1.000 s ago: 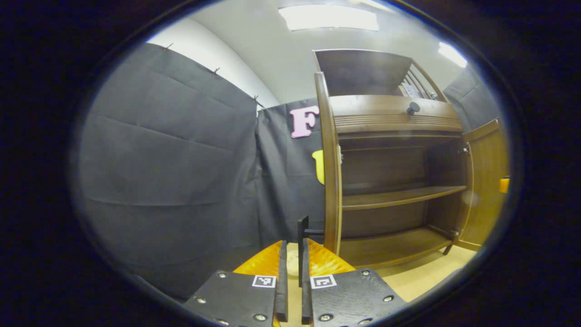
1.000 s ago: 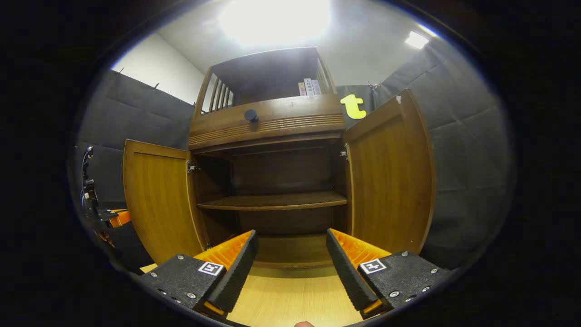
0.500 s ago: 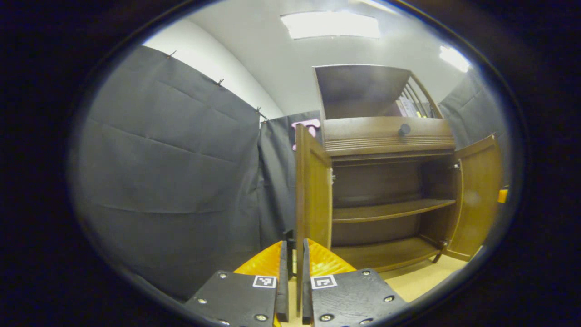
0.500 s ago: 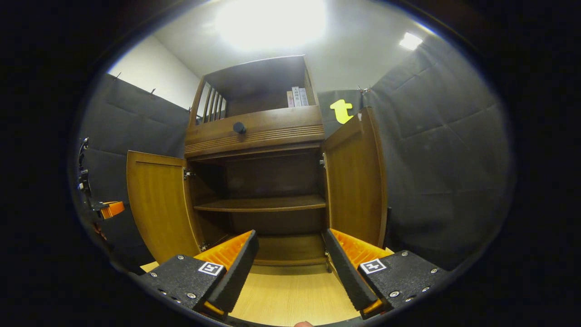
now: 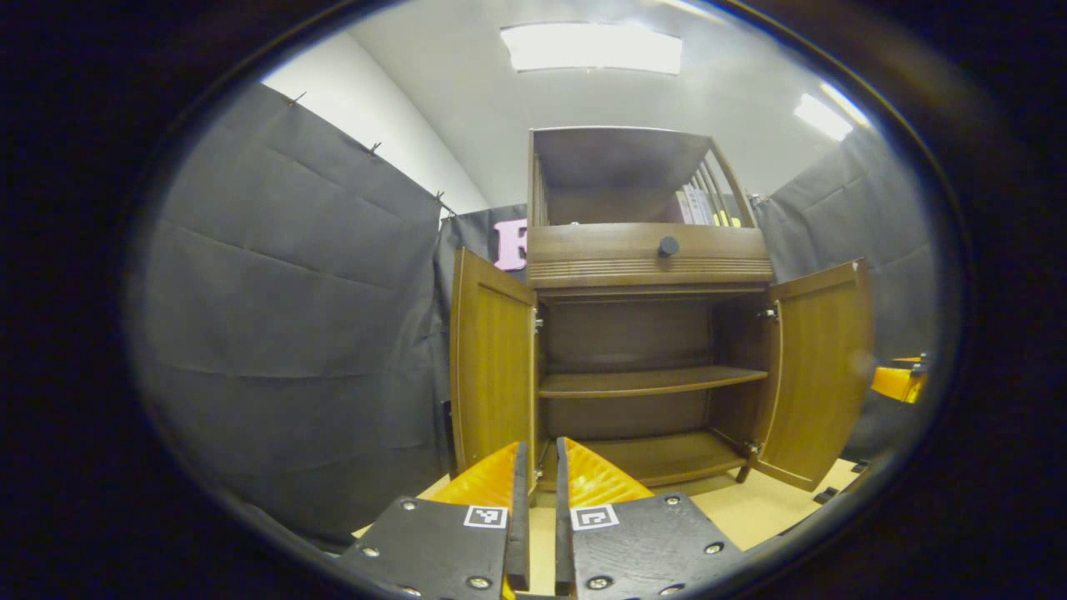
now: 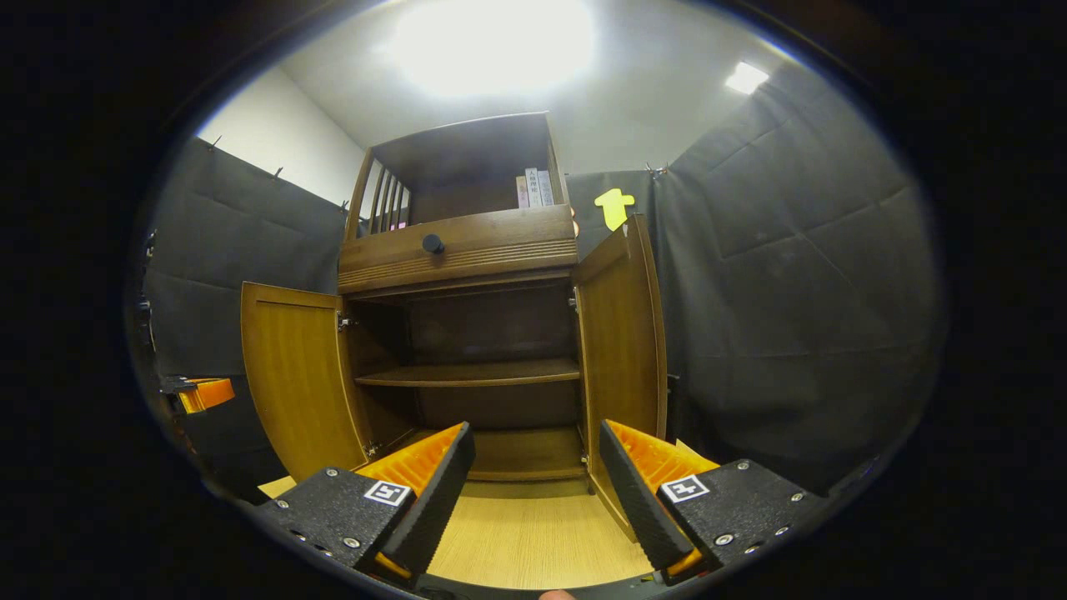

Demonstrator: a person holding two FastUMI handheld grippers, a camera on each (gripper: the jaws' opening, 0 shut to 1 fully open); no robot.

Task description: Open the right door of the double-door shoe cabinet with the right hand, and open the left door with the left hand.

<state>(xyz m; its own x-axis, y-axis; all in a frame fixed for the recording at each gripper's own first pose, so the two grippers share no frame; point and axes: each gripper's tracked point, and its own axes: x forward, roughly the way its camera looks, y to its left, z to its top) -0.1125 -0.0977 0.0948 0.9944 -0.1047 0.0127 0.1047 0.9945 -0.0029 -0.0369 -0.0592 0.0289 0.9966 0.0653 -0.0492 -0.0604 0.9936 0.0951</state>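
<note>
Booth floor: one shoe cabinet, two doors open. Left hand-held gripper nearly closed, empty; right hand-held gripper at 6 o'clock, wide, empty.

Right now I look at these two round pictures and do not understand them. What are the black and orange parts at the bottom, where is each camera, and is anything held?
A person holds two hand tools, each with two fingers and a camera looking forward along them. In the left gripper view, the left gripper has its fingers nearly together, holding nothing. In the right gripper view, the right gripper is open and empty. Both face a wooden shoe cabinet on a pale floor. Its left door and right door are swung open, showing a bare shelf.
</note>
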